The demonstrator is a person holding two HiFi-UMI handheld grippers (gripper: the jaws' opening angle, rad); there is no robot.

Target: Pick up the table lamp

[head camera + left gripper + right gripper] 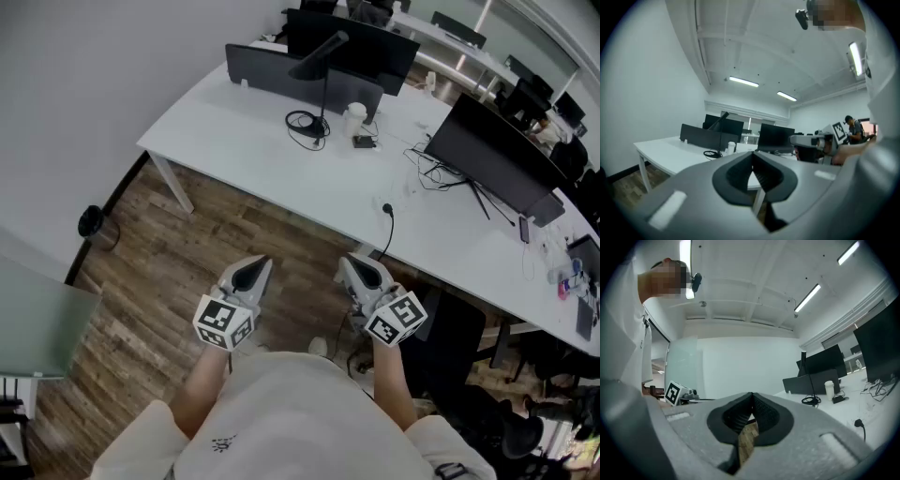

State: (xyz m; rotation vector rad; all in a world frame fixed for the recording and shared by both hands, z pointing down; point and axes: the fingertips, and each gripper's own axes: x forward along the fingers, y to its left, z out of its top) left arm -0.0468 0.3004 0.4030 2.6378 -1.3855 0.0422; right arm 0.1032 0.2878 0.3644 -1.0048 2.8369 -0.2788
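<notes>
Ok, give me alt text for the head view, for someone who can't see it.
The left gripper and right gripper are shut and empty, held over the wood floor short of a white desk. The black table lamp stands untouched at the desk's far side, beside a paper cup and dark monitors.

Place: open-plan office
Evidence: long white desks (281, 178) with monitors (487, 155) at one o'clock; ceiling strip lights (744, 82)

Bright, even office light from overhead
Ceiling strip lights (744, 82) above the table (262, 141) glare white; shadows on it are faint. Both gripper views bend into dark vignetted corners, with the nearest foreground blurred.
</notes>
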